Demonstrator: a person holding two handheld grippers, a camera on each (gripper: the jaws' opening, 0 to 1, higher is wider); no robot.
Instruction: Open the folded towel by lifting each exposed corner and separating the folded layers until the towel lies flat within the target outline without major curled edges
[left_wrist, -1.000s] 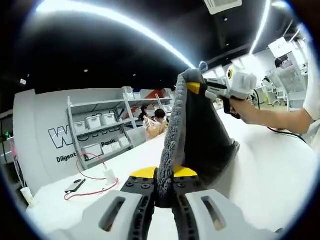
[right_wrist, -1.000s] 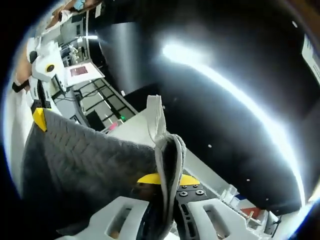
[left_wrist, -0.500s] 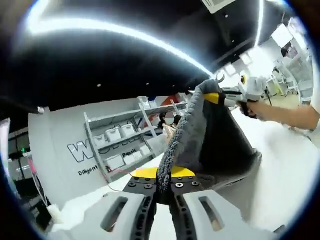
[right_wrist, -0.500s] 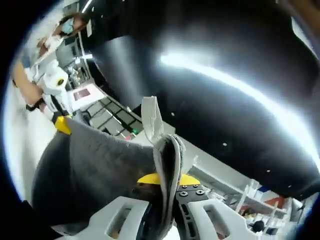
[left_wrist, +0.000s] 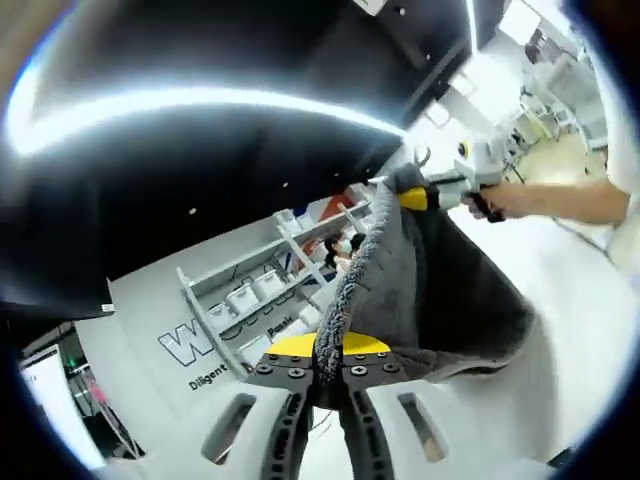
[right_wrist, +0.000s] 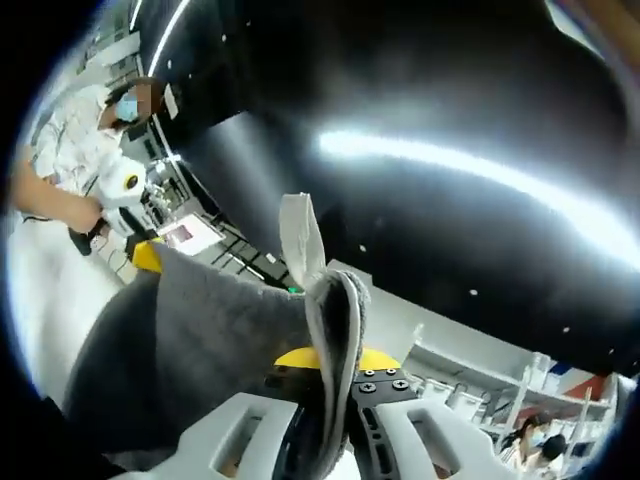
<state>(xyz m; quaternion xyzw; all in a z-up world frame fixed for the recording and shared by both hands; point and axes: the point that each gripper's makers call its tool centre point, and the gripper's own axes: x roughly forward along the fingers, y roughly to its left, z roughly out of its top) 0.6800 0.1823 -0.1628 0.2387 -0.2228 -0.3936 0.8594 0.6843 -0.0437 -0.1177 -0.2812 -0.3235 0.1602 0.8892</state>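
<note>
The grey towel (left_wrist: 420, 290) hangs in the air between both claws, above the white desk (left_wrist: 590, 300). The left claw (left_wrist: 328, 372) and right claw (right_wrist: 330, 385) each pinch a corner. It looks soft, light and floppy (corner holds suit it best).

Behind your work stands a grey metal shelf rack (left_wrist: 262, 300) holding several pale storage bins (left_wrist: 243, 297) on its middle level. It backs against a light wall panel (left_wrist: 150, 340) with large lettering (left_wrist: 190, 345) (a capital W is legible, the smaller line beneath is too blurred to read). A long ceiling light strip (left_wrist: 200, 100) arcs across the dark ceiling (left_wrist: 250, 40). You can make out a masked person (left_wrist: 338, 250) near the rack, and what may be another rack (right_wrist: 480, 385) at the right gripper view's lower right.
</note>
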